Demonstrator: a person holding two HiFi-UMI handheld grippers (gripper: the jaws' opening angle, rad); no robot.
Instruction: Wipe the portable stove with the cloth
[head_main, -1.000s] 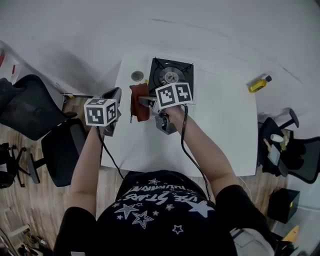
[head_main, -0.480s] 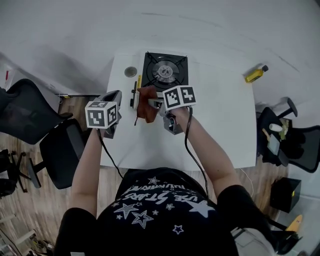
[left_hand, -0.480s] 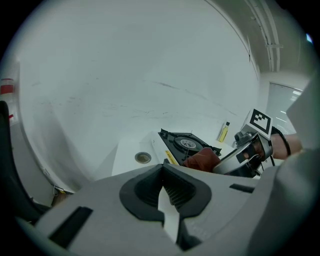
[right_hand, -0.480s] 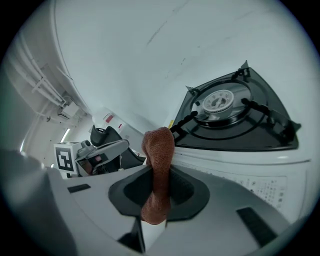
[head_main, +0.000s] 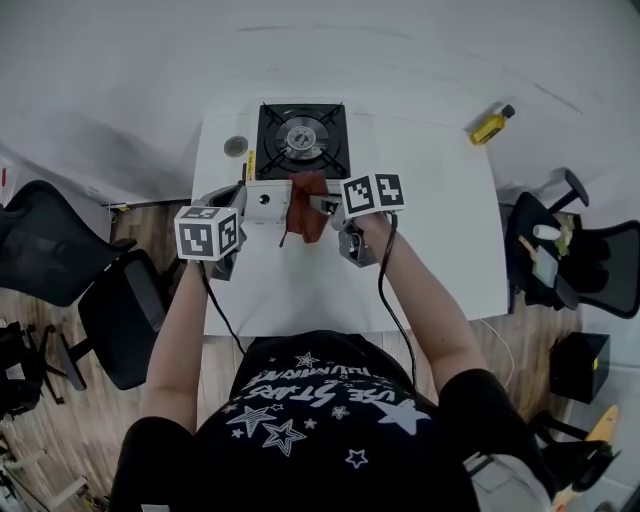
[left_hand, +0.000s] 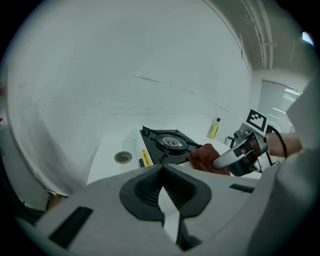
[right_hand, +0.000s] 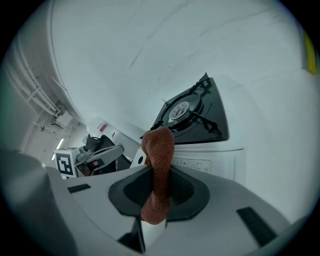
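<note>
The portable stove (head_main: 300, 140) sits at the far edge of the white table (head_main: 440, 250), black on top with a round burner and a white front panel (head_main: 268, 200). My right gripper (head_main: 322, 205) is shut on a rust-red cloth (head_main: 308, 208), which hangs against the stove's front edge. In the right gripper view the cloth (right_hand: 159, 150) stands up between the jaws, with the stove (right_hand: 195, 112) just beyond. My left gripper (head_main: 232, 197) hovers at the table's left edge, left of the stove's front, shut and holding nothing. From the left gripper view I see the stove (left_hand: 167, 141) and the cloth (left_hand: 207, 157).
A yellow bottle (head_main: 490, 125) lies at the table's far right corner. A small round grey lid (head_main: 236, 147) rests left of the stove. Black office chairs stand to the left (head_main: 60, 260) and to the right (head_main: 580, 290) of the table.
The right gripper has carried the cloth from the stove's left front corner rightward along its front edge. The head view has shifted, so the table appears further left. The left gripper has kept its place.
</note>
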